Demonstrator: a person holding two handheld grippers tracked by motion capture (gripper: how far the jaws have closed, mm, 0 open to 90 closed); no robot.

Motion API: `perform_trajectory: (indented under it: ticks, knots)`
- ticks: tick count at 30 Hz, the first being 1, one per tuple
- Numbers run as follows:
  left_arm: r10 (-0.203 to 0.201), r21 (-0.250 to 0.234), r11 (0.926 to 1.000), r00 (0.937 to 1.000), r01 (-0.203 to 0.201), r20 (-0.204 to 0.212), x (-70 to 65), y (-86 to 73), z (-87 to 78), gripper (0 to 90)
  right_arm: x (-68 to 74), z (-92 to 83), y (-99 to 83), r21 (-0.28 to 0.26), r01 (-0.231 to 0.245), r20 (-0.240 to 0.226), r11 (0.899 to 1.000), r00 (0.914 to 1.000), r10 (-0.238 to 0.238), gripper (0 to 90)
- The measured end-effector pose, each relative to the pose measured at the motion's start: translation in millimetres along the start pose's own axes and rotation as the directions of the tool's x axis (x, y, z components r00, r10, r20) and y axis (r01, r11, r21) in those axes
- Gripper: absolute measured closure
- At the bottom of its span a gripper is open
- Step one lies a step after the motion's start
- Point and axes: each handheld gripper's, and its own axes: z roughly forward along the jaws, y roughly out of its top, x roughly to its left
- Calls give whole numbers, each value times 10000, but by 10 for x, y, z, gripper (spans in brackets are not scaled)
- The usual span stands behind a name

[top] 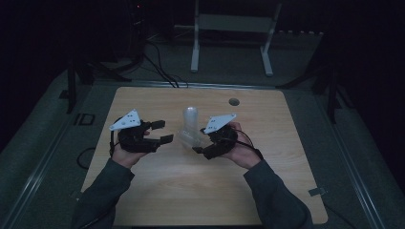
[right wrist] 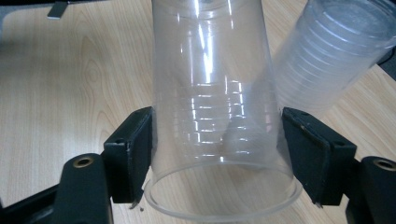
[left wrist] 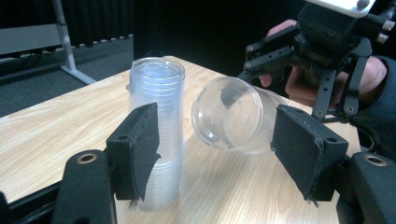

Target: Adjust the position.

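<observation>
We see a single clear plastic cup [right wrist: 219, 121], smooth, tapered and empty, tipped on its side and clamped between the jaws of our right gripper [top: 204, 145], just beside an upright stack of nested clear plastic cups [left wrist: 156, 126] on the pale wood-grain table [top: 191, 191]. Beyond that stack, our left gripper [top: 161, 131] hovers with jaws apart.

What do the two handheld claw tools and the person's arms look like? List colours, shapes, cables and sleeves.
The left claw and right claw are black, boxy mechanisms, each topped by a pale grey three-cornered plate. Their jaws are flat black blocks faced with dark padding, on arms with brass-coloured pivot rings. Thin black cables trail from both. The person wears dark grey long sleeves.
</observation>
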Motion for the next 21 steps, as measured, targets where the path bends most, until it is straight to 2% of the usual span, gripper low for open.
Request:
perform_trajectory:
  ticks: [11, 21]
  knots:
    - [296, 340, 9990, 9993, -288, -219, 3, 37, -22, 323, -9, -42, 74, 626, 434, 81, 9971, 9990, -440, 286]
    - [557, 465, 9975, 9979, -541, -339, -9, 103, -55, 323, -15, -85, 136, 864, 710, 169, 9937, 9972, -727, 286]
